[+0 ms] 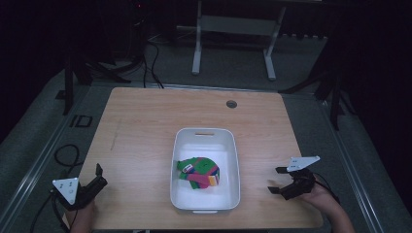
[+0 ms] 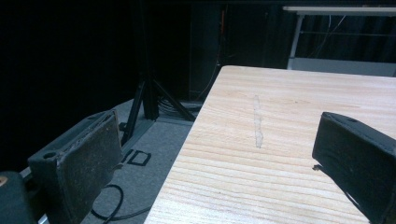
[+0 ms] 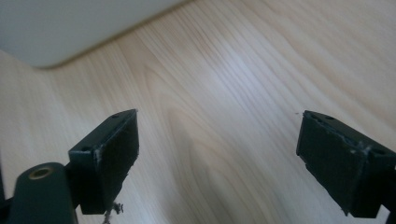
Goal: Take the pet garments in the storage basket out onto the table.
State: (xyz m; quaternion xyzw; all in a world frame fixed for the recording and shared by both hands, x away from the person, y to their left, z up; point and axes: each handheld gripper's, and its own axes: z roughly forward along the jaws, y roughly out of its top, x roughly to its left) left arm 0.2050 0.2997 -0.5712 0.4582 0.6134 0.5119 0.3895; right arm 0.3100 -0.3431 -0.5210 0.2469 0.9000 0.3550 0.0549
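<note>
Both grippers, left gripper [image 1: 98,175] and right gripper [image 1: 278,180], sit wide open flanking the white bin [image 1: 180,196] holding colorful cloth [image 1: 199,173], right one slightly closer.

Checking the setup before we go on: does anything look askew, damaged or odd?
Only small things: a pale scuff streak marks the table near its left edge, and the colourful cloth lies crumpled in the white bin.

One surface [image 1: 145,126] is carrying one white bin [image 1: 233,165]. One bundle of coloured cloth [image 1: 200,173] is lying in that bin. Two tongs are resting at the near edge, one left [image 1: 98,174] and one right [image 1: 276,179], each showing two black jaws standing apart. One round hole [image 1: 231,104] is sitting in the surface near the far edge.
</note>
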